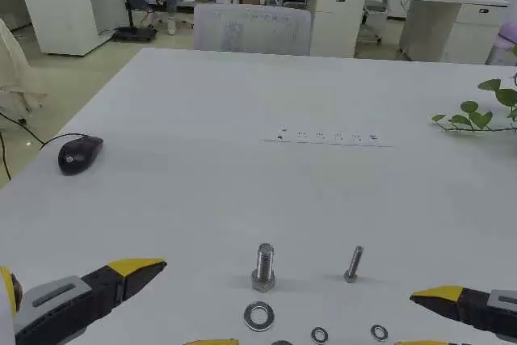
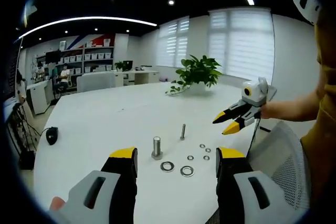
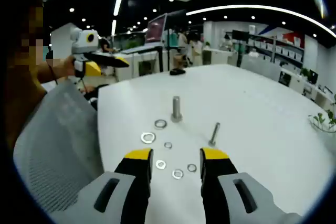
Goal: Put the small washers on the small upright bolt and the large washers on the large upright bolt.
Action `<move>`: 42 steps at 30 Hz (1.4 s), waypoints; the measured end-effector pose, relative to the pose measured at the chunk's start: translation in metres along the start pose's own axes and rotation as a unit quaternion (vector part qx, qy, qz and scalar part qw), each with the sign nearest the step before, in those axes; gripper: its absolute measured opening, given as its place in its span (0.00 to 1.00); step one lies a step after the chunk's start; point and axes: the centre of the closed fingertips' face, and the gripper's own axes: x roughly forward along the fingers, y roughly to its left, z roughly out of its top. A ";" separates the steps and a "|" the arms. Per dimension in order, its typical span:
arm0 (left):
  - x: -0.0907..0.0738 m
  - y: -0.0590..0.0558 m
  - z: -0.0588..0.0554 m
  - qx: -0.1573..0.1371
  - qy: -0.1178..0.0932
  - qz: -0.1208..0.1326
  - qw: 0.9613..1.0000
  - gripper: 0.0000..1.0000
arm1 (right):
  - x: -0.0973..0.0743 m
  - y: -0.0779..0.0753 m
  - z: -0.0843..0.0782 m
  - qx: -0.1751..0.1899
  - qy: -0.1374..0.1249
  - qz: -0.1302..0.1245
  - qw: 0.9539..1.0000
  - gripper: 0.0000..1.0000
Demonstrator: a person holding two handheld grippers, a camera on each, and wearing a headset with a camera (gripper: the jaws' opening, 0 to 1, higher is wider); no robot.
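A: Surface?
B: White table (image 1: 242, 103); parts sit near its front edge.
A: Grippers?
B: Jaws spread and empty on left gripper (image 2: 177, 156) and right gripper (image 3: 176, 155), both above the table.
A: Bolts?
B: Upright: large bolt (image 1: 263, 267), with small bolt (image 1: 354, 264) to its right, apart.
A: Washers?
B: Two large washers (image 2: 167, 166) lie flat before the large bolt; four small washers (image 2: 190, 157) lie flat near the small bolt.

large bolt (image 2: 156, 148) 1 | small bolt (image 2: 182, 131) 1 | large washers (image 2: 167, 166) (image 2: 187, 171) 2 | small washers (image 2: 202, 146) (image 2: 190, 157) (image 2: 207, 150) (image 2: 207, 157) 4

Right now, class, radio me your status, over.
Left yellow-tipped claw, right claw: open, empty. Silver metal washers loose on white table beside both upright bolts. Path unobstructed.
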 end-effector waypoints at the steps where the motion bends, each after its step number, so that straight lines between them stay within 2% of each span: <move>1: 0.000 0.000 0.000 0.000 0.001 0.000 1.000 0.60 | -0.001 0.000 0.000 0.000 -0.002 -0.001 1.000 0.38; 7: 0.000 -0.003 -0.003 -0.001 0.005 -0.003 1.000 0.60 | -0.008 -0.001 0.003 0.017 -0.020 -0.005 1.000 0.40; 13: 0.000 -0.005 -0.006 -0.003 0.008 -0.002 1.000 0.60 | -0.012 0.001 -0.001 0.025 -0.024 -0.015 0.999 0.41; 17: 0.001 -0.004 -0.017 -0.009 0.028 -0.002 1.000 0.60 | -0.015 0.004 -0.001 0.038 -0.031 -0.016 0.999 0.42; 20: 0.001 -0.005 -0.023 -0.012 0.034 -0.001 0.999 0.60 | -0.015 0.006 -0.004 0.038 -0.029 -0.019 0.999 0.42; 27: 0.001 -0.004 -0.018 -0.009 0.028 0.000 1.000 0.60 | -0.016 0.007 -0.009 0.044 -0.025 -0.021 0.998 0.42; 37: 0.006 -0.006 -0.009 0.000 0.028 -0.004 1.000 0.60 | -0.013 0.004 -0.005 0.045 -0.035 -0.021 0.998 0.42; 42: 0.008 -0.006 -0.010 0.004 0.034 0.008 0.999 0.60 | -0.011 0.005 -0.005 0.046 -0.036 -0.015 0.998 0.42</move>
